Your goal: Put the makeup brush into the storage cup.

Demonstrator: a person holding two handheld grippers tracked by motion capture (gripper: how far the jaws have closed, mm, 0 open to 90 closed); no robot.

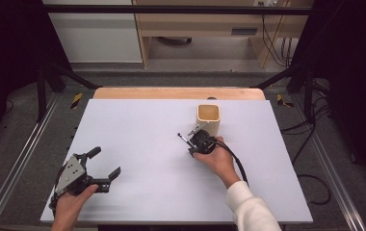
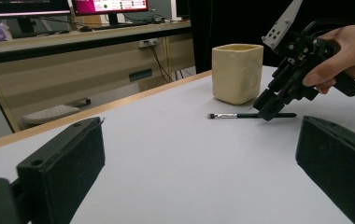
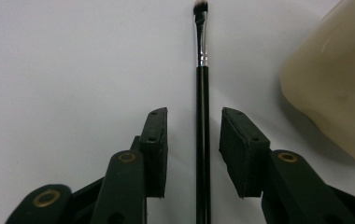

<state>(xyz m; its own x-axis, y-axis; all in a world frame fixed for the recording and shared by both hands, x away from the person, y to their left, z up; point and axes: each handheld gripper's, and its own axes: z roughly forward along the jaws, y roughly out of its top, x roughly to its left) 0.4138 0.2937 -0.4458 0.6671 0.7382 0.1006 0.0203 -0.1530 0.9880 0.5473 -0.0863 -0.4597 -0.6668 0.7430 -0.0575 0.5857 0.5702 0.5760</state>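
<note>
- Your right gripper (image 3: pixel 194 149) straddles the makeup brush (image 3: pixel 202 116), jaws apart, not yet gripping it.
- The brush probably belongs in the cream cup (image 1: pixel 208 120).
- Your left gripper (image 1: pixel 105 168) waits open, empty.

A thin black-handled brush (image 3: pixel 202 140) with a silver ferrule and a small dark tip lies flat on the white surface (image 1: pixel 137 144), just beside a cream, square-sided cup (image 1: pixel 208 119) that stands upright, open at the top, near the far edge.
</note>
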